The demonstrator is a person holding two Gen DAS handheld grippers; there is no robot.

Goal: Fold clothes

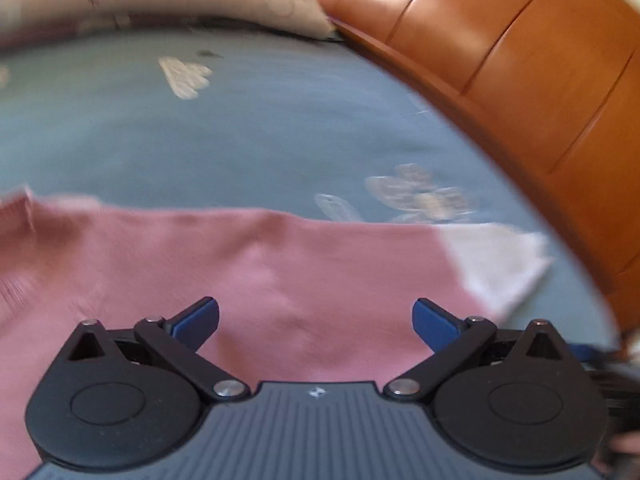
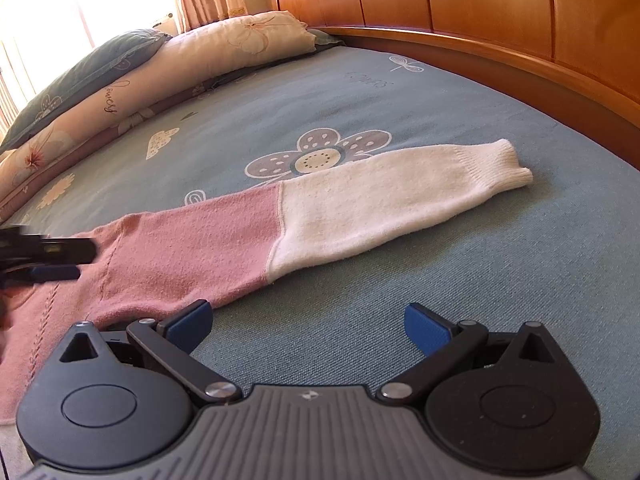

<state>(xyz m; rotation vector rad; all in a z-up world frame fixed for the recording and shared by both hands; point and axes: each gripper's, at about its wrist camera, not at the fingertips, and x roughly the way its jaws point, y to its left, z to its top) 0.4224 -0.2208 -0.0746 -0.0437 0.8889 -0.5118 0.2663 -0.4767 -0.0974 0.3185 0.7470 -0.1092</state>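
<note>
I am holding my left claw [image 1: 316, 322] and right claw [image 2: 308, 326] wide apart, gripping nothing. The pink-and-white sweater [image 2: 192, 248] is lying on the blue bedspread [image 2: 400, 320], its sleeve [image 2: 384, 204] stretched out flat, so the folding is looking unfinished.

L claw [image 1: 315, 322] wide apart over pink sweater [image 1: 224, 272] on blue bedsheet [image 1: 240, 132]; view blurred.
</note>
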